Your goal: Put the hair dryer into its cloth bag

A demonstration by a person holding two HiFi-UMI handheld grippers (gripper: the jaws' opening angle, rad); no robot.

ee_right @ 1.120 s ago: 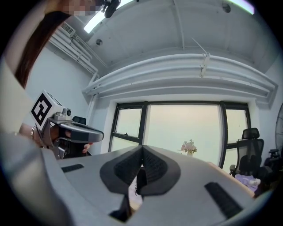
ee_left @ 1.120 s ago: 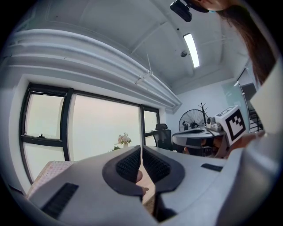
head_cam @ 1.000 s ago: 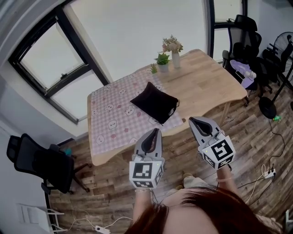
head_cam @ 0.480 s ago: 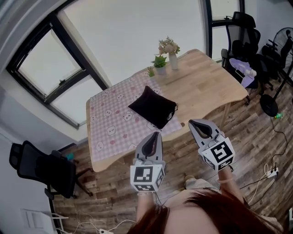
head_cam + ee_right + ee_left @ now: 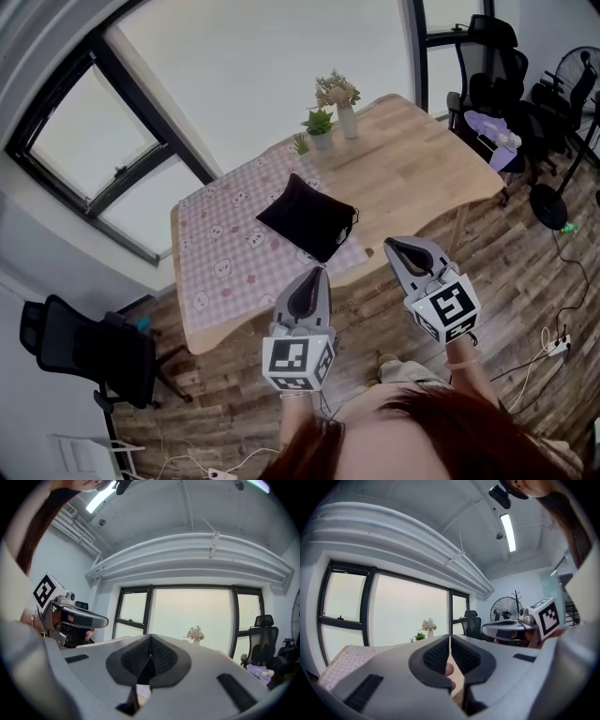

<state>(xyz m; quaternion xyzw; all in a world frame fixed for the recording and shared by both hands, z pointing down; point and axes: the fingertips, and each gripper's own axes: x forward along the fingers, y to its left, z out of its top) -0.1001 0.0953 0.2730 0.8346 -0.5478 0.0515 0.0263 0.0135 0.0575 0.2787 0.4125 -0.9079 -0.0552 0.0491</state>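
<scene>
A black cloth bag (image 5: 307, 217) lies bulging on the pink checked cloth (image 5: 225, 267) that covers the left half of the wooden table (image 5: 412, 169). I see no hair dryer apart from it. My left gripper (image 5: 319, 273) hangs in the air just in front of the table's near edge, jaws shut and empty. My right gripper (image 5: 393, 247) is level with it to the right, also shut with nothing in it. In the left gripper view the shut jaws (image 5: 449, 645) point over the table. The right gripper view shows its own shut jaws (image 5: 150, 649) and the left gripper (image 5: 70, 616) beside.
A vase of flowers (image 5: 339, 94) and small green plants (image 5: 319, 122) stand at the table's far edge. Office chairs (image 5: 487, 56) and a fan (image 5: 581, 75) crowd the right; a black chair (image 5: 80, 347) stands at left. Cables and a power strip (image 5: 558, 347) lie on the wood floor.
Both grippers stay shut and side by side. In the head view the table and the bag have drifted a little to the left.
</scene>
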